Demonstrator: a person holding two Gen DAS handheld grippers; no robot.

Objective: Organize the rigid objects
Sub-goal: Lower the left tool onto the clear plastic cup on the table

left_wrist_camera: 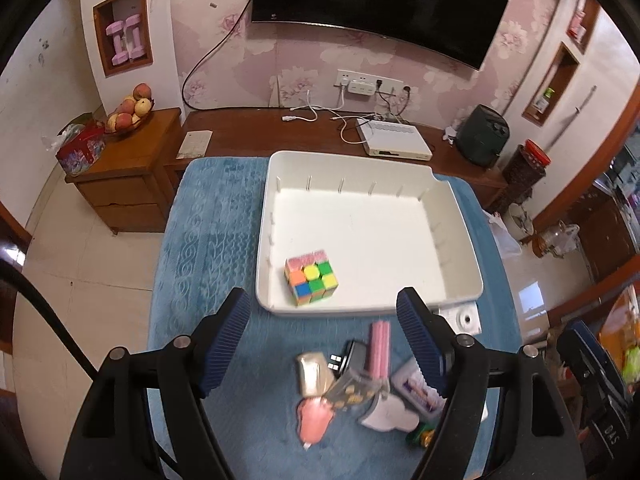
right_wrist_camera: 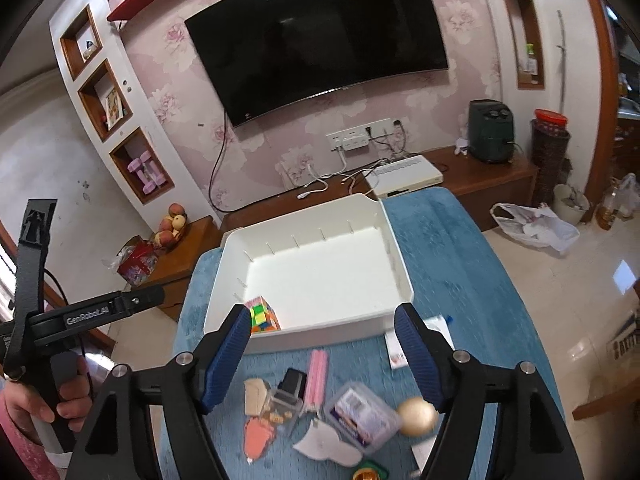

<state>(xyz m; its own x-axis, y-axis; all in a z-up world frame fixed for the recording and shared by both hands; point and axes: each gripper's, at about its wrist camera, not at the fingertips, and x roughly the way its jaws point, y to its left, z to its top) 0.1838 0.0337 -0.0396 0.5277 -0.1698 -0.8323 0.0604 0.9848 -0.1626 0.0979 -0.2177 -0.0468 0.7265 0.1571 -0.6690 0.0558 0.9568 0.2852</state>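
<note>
A white tray (left_wrist_camera: 460, 240) stands on the blue cloth and holds a colourful puzzle cube (left_wrist_camera: 311, 277) near its front left corner; the cube also shows in the right wrist view (right_wrist_camera: 264, 315), in the tray (right_wrist_camera: 400, 264). A heap of small items lies in front of the tray: a pink stick bundle (left_wrist_camera: 379, 346), a clear box (left_wrist_camera: 352, 390), a lidded plastic case (right_wrist_camera: 360, 414), a gold ball (right_wrist_camera: 417, 416). My left gripper (left_wrist_camera: 326, 346) is open and empty above the heap. My right gripper (right_wrist_camera: 322, 360) is open and empty above the same heap.
A wooden TV bench (left_wrist_camera: 248, 132) with a white set-top box (left_wrist_camera: 394, 140) and cables runs behind the table. A side cabinet (left_wrist_camera: 128, 176) with fruit stands at left. The left handle (right_wrist_camera: 36, 320) shows at the left in the right wrist view.
</note>
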